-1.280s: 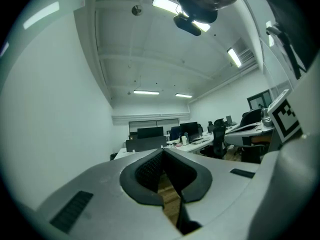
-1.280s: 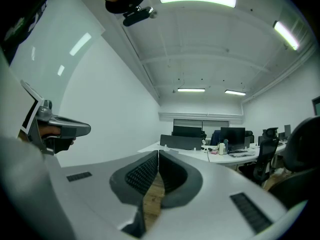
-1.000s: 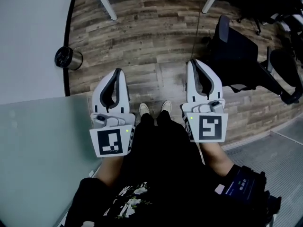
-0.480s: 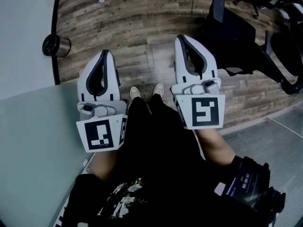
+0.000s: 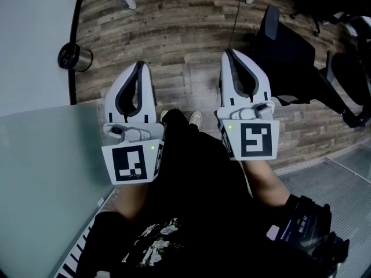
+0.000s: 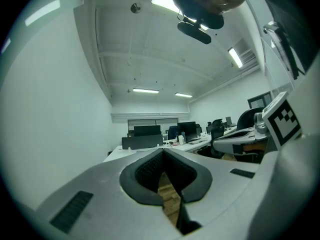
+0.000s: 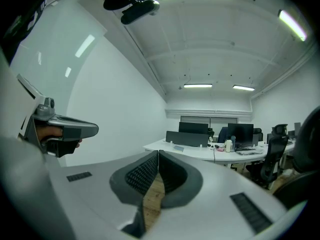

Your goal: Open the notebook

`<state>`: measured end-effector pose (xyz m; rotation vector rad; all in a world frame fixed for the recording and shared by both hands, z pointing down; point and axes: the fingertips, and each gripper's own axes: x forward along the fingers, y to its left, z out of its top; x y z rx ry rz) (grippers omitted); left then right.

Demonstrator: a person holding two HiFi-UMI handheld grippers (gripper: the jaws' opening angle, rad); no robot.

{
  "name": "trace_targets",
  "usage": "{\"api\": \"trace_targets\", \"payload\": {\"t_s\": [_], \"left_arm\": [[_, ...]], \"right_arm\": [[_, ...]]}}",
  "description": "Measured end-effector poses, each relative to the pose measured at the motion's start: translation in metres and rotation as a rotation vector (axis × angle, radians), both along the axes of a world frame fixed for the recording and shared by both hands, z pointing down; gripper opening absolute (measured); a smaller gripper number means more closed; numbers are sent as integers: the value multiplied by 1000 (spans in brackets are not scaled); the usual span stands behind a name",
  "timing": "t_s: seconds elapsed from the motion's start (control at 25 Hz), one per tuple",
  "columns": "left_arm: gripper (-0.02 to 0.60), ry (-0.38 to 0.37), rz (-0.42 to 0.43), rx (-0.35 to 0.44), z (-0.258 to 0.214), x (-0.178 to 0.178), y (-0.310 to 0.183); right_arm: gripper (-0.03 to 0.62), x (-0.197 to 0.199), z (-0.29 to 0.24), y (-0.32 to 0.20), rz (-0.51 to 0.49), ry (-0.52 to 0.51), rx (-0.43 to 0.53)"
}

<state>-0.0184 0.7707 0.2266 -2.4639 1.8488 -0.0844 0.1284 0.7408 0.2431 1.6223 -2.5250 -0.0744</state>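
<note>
Legs (image 5: pixel 197 172) in black fill the lower head view, with a white flower print (image 5: pixel 156 242) at the waist and a black pack with a small lit screen (image 5: pixel 298 225) strapped on the right forearm. Just above the knees, both hands hold their tools level and side by side, marker cubes toward the camera. The left claw (image 5: pixel 139 67) points away over the edge of the pale glass worktop (image 5: pixel 40 172); in its own view the left claw (image 6: pixel 163 151) is pressed together at the tips, with only floor planks showing through the gap lower down. The right claw (image 5: pixel 232 55) is parallel to it over the floor, and the right claw (image 7: pixel 157 153) in its own view is likewise pressed together and pinches nothing. Between the two tools, the toes of light shoes (image 5: pixel 195 118) stand on the wood floor (image 5: pixel 185 33). Farther out, a steel can (image 5: pixel 74 57) sits near the white wall on the left, and a black chair (image 5: pixel 290 51) stands on the right. Both gripper views look across an office to white desks with monitors (image 7: pixel 240 133) under ceiling lights. No view shows the notebook.
</note>
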Motion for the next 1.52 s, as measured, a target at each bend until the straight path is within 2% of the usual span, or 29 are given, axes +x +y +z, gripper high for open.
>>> {"api": "trace_targets", "payload": {"t_s": [0.16,0.36,0.8,1.52], "left_arm": [[9,20,-21,-22,5,-4,1],[9,18,-33,-32,9,-8,-19],[9,8,-5,-34,14,-9,-73],[9,-38,-2,-35,10,-34,-183]], "right_arm": [[64,1,5,-1,-1,6,-8],[64,3,11,-23,4,11,-27],[64,4,21,-71,36,20,-63],[64,-35,13,-171,26,-3,-46]]}}
